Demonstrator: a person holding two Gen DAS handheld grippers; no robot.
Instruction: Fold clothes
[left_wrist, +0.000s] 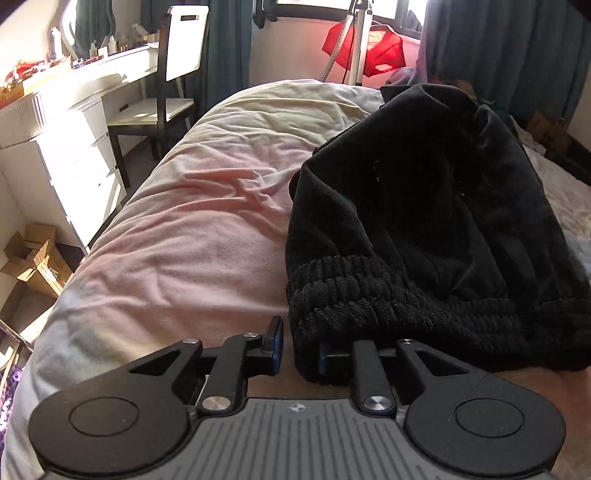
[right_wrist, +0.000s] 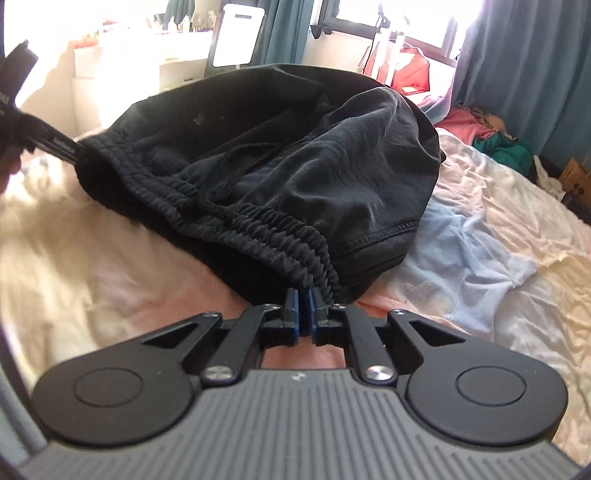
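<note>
- The black pants (right_wrist: 280, 155) look soft and floppy on the bed (left_wrist: 192, 221).
- The right hand-held gripper (right_wrist: 303, 310) pinches the stretchy waistband (right_wrist: 258, 225).
- The left hand-held gripper (left_wrist: 301, 345) sits a bit apart around the waistband's other end.

Both the left gripper (left_wrist: 300, 349) and right gripper (right_wrist: 303, 314) have black linkage arms, blue finger pads (right_wrist: 291, 308), silver screws, round black discs and ribbed grey bodies.
</note>
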